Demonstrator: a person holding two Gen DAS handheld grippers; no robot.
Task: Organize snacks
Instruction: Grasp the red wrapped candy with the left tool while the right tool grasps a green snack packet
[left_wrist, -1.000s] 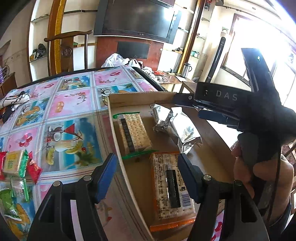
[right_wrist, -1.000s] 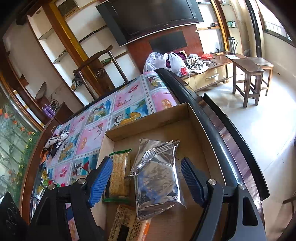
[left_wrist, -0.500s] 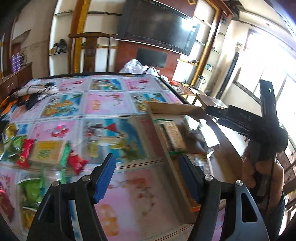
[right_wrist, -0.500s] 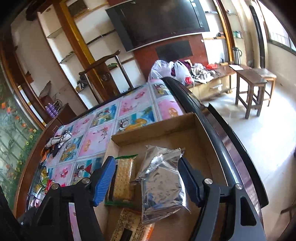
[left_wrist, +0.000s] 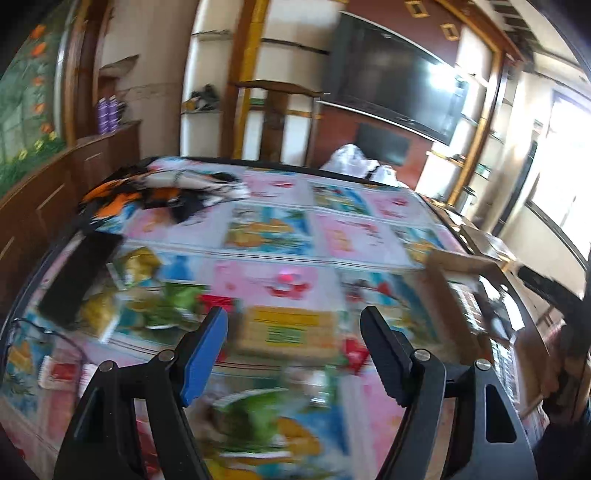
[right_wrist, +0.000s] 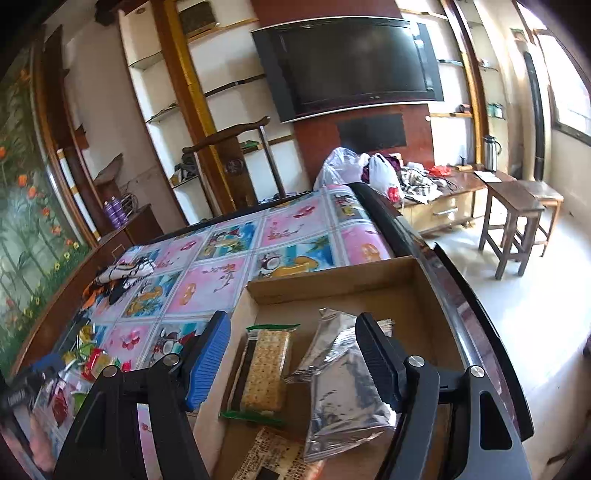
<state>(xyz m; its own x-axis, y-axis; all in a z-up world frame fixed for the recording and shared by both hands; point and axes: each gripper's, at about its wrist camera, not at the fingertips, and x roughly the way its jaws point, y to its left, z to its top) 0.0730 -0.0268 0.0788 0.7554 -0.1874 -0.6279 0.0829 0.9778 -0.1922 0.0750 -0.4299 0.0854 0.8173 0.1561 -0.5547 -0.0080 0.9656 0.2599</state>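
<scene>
A shallow cardboard box (right_wrist: 332, 280) lies on the table's right side. In it are a green-edged cracker pack (right_wrist: 264, 369), a silver foil bag (right_wrist: 343, 391) and an orange-edged pack (right_wrist: 273, 458). My right gripper (right_wrist: 291, 354) is open and empty above them. My left gripper (left_wrist: 293, 350) is open and empty above a pile of loose snacks on the table's left part, over a yellow-and-green pack (left_wrist: 284, 328). Green packs (left_wrist: 166, 306) and yellow packs (left_wrist: 140, 262) lie blurred around it. The box (left_wrist: 461, 266) shows at the right.
The table has a colourful picture cloth (right_wrist: 221, 280). A black flat object (left_wrist: 77, 277) and a cable lie at the left edge. Patterned cloth (left_wrist: 173, 188) lies at the far side. A chair (right_wrist: 236, 162) stands behind the table, a stool (right_wrist: 513, 218) to the right.
My left gripper has swung left, away from the box to over the loose snack pile. My right gripper has drawn back a little above the box. Both stay open.
</scene>
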